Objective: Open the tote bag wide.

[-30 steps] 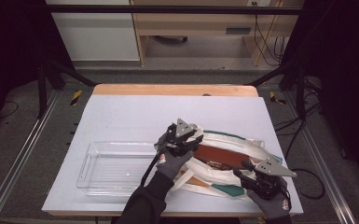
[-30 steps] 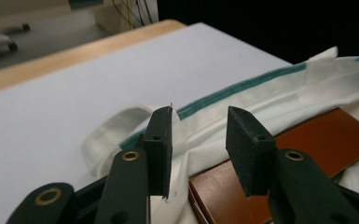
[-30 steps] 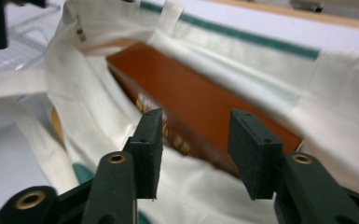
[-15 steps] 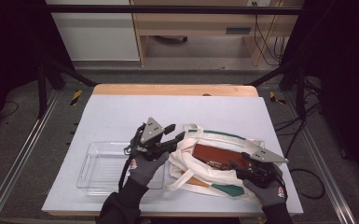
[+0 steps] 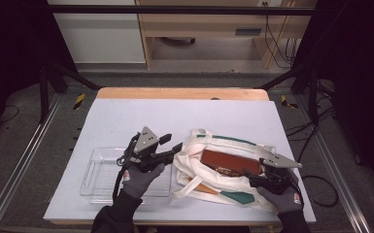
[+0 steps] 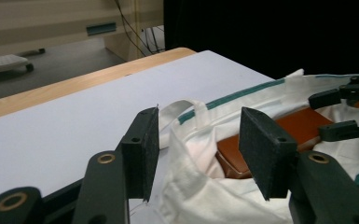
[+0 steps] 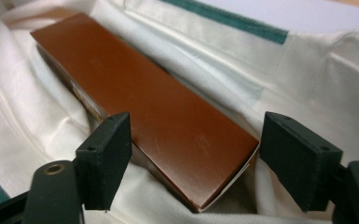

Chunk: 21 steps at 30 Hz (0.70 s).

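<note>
The surface [image 5: 141, 116], a pale sheet with a wooden far edge, carries a clear plastic tray [image 5: 97, 177] at the person's left and a white cloth bag [image 5: 201, 182] with green bands at the right, the two just beside each other. The brown box [image 5: 230, 162] lies flat inside the bag's open mouth, well apart from the tray. Its long axis runs level across the surface, left to right in the high view with the right end slightly nearer the person; its broad face is up, and one narrow end points at the right gripper [image 7: 193, 158]. That gripper stands released: its jaws have just been opening and now straddle the box's near end without pressing it. The left gripper [image 6: 198, 149] is likewise released, its jaws having just been opening, with a fold of the bag's rim below the gap between them and no pad seen biting on it. Judgement: the step in hand is letting go after seating the box in the bag. To do it well, each gripper should draw straight back along the line of its own jaws, lifting clear of cloth, so that neither pad drags the rim or skews the box.
</note>
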Each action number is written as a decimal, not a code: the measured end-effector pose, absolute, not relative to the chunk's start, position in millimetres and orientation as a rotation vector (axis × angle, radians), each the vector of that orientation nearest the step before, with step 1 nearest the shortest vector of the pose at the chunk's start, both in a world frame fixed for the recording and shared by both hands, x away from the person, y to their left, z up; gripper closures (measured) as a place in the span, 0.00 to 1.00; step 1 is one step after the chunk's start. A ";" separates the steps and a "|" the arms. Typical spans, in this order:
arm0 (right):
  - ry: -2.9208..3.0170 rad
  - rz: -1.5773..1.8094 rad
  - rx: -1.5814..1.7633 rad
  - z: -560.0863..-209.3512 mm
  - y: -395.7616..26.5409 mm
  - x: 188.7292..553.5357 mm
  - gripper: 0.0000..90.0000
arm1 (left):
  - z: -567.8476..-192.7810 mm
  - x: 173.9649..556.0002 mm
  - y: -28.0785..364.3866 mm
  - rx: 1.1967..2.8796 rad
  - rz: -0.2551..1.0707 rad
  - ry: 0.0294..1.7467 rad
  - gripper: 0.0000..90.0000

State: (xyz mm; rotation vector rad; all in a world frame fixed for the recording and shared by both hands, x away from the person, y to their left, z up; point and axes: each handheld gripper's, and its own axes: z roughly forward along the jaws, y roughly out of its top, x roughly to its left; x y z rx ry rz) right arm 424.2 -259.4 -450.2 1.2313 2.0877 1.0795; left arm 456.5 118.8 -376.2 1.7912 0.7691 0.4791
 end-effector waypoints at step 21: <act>2.241 1.062 1.132 -445.9 -263.1 433.5 0.31 | -358.7 441.5 184.2 1.694 0.561 0.828 0.49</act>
